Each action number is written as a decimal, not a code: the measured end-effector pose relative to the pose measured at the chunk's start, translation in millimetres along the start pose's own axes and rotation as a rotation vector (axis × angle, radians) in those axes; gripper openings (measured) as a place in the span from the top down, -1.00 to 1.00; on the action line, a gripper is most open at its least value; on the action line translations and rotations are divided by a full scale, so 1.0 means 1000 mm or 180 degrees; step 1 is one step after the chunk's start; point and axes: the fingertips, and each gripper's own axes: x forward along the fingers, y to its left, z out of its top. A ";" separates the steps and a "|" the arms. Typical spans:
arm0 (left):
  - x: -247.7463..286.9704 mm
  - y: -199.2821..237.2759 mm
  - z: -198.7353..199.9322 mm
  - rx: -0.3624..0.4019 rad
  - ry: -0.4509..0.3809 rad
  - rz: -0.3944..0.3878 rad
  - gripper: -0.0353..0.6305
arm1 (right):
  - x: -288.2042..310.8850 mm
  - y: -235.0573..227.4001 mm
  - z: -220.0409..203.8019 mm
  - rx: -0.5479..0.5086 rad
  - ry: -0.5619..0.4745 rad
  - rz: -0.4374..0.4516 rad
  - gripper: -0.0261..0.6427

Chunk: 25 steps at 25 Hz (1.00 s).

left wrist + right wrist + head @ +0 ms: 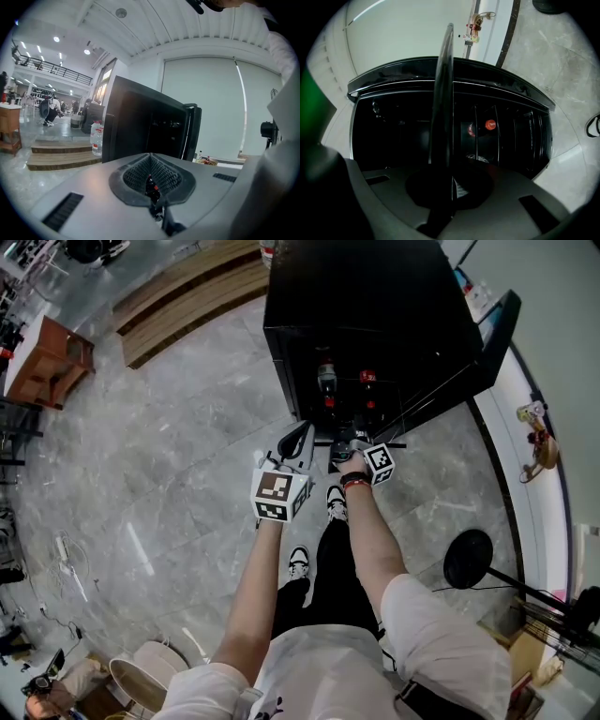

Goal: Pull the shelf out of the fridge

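The black fridge (366, 296) stands with its door (487, 343) swung open to the right. Inside, bottles with red caps (325, 371) stand on wire racks. My right gripper (345, 444) is at the fridge mouth, shut on the front edge of the wire shelf (394, 443). In the right gripper view that edge shows as a dark bar (443, 108) running between the jaws of the right gripper (449, 183), with red caps (490, 124) behind. My left gripper (298, 439) hangs just left of it, outside the fridge. In its own view the left gripper (151, 176) has its pads together and holds nothing.
A black round fan base (469, 559) stands on the grey marble floor to the right. Wooden steps (187, 306) and a wooden table (42, 362) lie to the left. A large water bottle (96, 138) stands beside the fridge. The person's shoes (298, 563) are below the grippers.
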 end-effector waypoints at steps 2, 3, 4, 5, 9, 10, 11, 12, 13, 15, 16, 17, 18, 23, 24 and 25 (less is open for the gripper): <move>-0.002 0.000 0.002 0.0007 0.0004 -0.0006 0.84 | -0.004 0.001 0.001 -0.0009 0.0052 -0.0028 0.85; -0.003 0.001 0.004 0.0010 0.0002 -0.0005 0.84 | -0.006 0.001 0.000 -0.0008 0.0079 -0.0041 0.85; -0.004 0.002 0.005 0.0012 -0.0003 -0.0003 0.84 | -0.008 0.001 0.000 0.0002 0.0098 -0.0057 0.85; -0.004 0.003 0.007 0.0012 -0.0008 -0.0001 0.84 | -0.010 -0.001 -0.001 0.0025 0.0105 -0.0079 0.85; -0.004 0.001 0.010 0.0010 -0.0007 -0.0012 0.84 | -0.026 -0.006 -0.001 0.0058 0.0086 -0.0181 0.85; -0.005 0.000 0.011 0.0014 -0.0005 -0.0017 0.84 | -0.030 -0.005 -0.002 -0.0003 0.0116 -0.0190 0.85; -0.006 0.000 0.012 0.0019 -0.0004 -0.0020 0.84 | -0.035 -0.004 -0.002 -0.0078 0.0151 -0.0200 0.85; -0.008 -0.001 0.013 0.0023 -0.0005 -0.0022 0.84 | -0.040 -0.003 -0.002 -0.0154 0.0187 -0.0215 0.85; -0.010 -0.001 0.014 0.0024 -0.0007 -0.0021 0.84 | -0.045 -0.001 -0.002 -0.0226 0.0220 -0.0230 0.85; -0.014 -0.003 0.016 0.0020 -0.0009 -0.0019 0.84 | -0.055 0.003 -0.001 -0.0356 0.0280 -0.0247 0.85; -0.016 -0.004 0.017 0.0021 -0.0007 -0.0020 0.84 | -0.061 0.005 0.000 -0.0415 0.0308 -0.0254 0.85; -0.019 -0.005 0.018 0.0023 -0.0006 -0.0021 0.84 | -0.066 0.008 0.000 -0.0472 0.0339 -0.0263 0.85; -0.022 -0.007 0.019 0.0024 -0.0008 -0.0022 0.84 | -0.071 0.010 -0.001 -0.0532 0.0372 -0.0274 0.85; -0.034 -0.019 0.021 -0.0044 0.0010 -0.0058 0.84 | -0.099 0.040 0.005 -0.1108 0.0561 -0.0305 0.85; -0.039 -0.023 0.019 -0.0036 0.0047 -0.0075 0.84 | -0.106 0.047 0.005 -0.1231 0.0601 -0.0300 0.85; -0.045 -0.027 0.017 -0.0001 0.0095 -0.0104 0.84 | -0.113 0.055 0.004 -0.1343 0.0640 -0.0294 0.85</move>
